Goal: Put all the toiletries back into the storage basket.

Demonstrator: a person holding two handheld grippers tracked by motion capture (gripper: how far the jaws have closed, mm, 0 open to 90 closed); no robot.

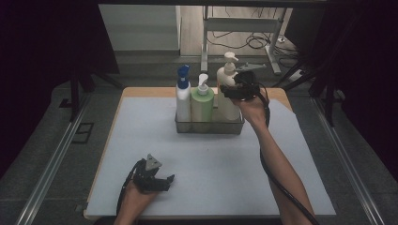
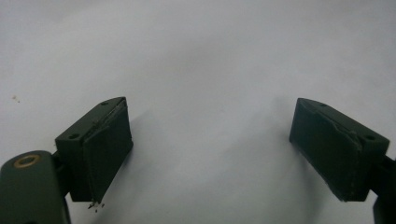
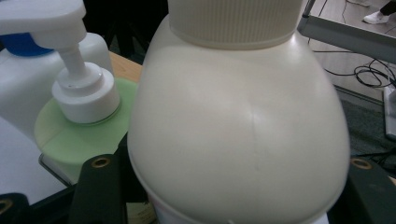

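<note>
green pump bottle (image 1: pixel 202 104) stood mid-tray, white pump head (image 3: pixel 84 91) on top. white bottle with blue cap (image 1: pixel 183 96) stood at tray's left end, touching green one. metal tray (image 1: pixel 209 127) sat near far edge of pale mat (image 1: pixel 211 164) on wooden table (image 1: pixel 141 91). cables (image 1: pixel 253 41) lay on floor beyond, near metal frame (image 1: pixel 244 26).

Three bottles fill the metal tray (image 1: pixel 210 126) at the surface's (image 1: pixel 300 178) far edge: blue-capped bottle (image 1: pixel 183 96), green bottle (image 1: pixel 202 104) and cream bottle (image 1: pixel 228 89) touch, so fingers cannot pass between them. The near half lies bare.
</note>
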